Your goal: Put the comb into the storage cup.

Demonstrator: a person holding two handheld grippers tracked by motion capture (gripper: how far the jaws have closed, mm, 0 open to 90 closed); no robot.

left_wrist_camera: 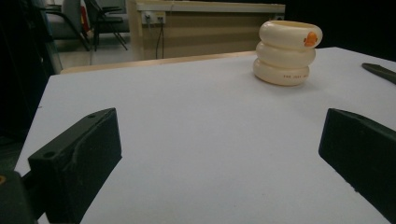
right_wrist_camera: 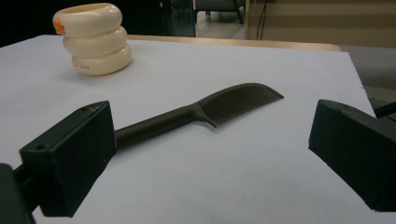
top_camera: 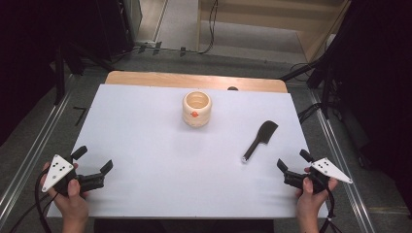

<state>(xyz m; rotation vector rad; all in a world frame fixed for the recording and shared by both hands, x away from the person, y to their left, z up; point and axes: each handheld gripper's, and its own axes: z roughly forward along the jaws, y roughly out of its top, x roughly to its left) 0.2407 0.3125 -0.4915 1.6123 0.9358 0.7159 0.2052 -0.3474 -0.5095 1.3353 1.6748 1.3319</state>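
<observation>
Two black grippers rest at the near corners of a white table top. The left gripper sits at the near left with its jaws wide apart, holding nothing. The right gripper sits at the near right, also spread wide and empty. A dark plastic comb with a long handle lies flat just beyond the right gripper. A cream cup shaped like three stacked rings, with a small orange spot, stands upright at the far middle, well apart from the comb.
</observation>
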